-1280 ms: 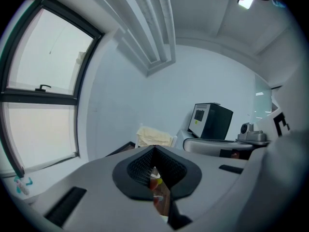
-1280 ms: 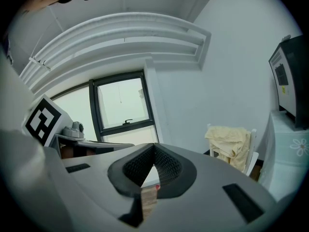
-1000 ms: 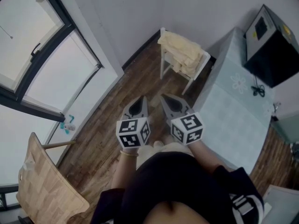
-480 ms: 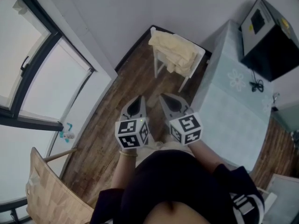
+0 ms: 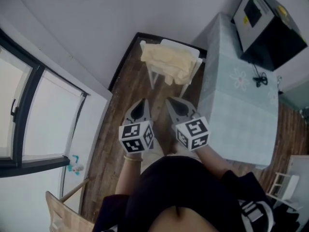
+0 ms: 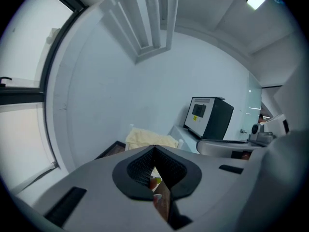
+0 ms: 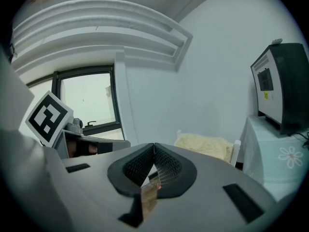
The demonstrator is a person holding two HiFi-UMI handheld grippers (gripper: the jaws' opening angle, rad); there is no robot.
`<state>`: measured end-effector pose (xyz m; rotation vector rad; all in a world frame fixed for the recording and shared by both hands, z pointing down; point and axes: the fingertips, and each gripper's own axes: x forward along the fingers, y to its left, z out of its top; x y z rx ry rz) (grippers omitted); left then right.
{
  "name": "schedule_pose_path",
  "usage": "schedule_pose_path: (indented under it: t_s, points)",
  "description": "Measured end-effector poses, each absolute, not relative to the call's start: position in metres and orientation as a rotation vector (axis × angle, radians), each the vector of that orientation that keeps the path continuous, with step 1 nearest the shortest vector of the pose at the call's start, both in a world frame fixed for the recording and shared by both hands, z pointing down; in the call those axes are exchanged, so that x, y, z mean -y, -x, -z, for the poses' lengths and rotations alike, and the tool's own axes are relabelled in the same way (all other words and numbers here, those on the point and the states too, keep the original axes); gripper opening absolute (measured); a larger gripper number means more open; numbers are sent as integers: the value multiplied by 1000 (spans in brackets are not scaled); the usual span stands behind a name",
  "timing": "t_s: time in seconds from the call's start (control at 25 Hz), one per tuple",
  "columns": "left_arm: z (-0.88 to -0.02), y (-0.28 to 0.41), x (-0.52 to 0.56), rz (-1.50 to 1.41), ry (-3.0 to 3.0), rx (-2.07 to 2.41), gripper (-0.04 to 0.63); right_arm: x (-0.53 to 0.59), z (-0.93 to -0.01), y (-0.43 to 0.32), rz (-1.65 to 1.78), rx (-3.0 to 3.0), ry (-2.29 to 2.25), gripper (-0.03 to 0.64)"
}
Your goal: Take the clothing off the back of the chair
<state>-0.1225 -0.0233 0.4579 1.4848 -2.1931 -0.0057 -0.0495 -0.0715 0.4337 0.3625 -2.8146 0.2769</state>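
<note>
A pale yellow garment hangs over the back of a white chair against the far wall; it also shows in the left gripper view as the garment and in the right gripper view as the garment. My left gripper and right gripper are held side by side in front of my body, well short of the chair, tips pointing toward it. Both have their jaws shut with nothing between them.
A table with a pale patterned cloth stands right of the chair, with a black box-shaped appliance on it. A window fills the left wall. A wooden chair is at lower left. Brown wood floor lies between me and the chair.
The chair and table have shifted left and up in the head view as I turned and walked forward. Both grippers stay shut and side by side.
</note>
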Motion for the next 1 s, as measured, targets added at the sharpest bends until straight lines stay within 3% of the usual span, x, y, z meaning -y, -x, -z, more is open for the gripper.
schedule_pose_path:
  t_s: [0.48,1.0]
  points:
    - [-459,203,101,-76,-1696,2021,-5,138,-432,112,-334,2755,-703,12]
    - [-476,244,165,-170,-1861,1857,-5,188,-450,135,-401,2646,-1025,12]
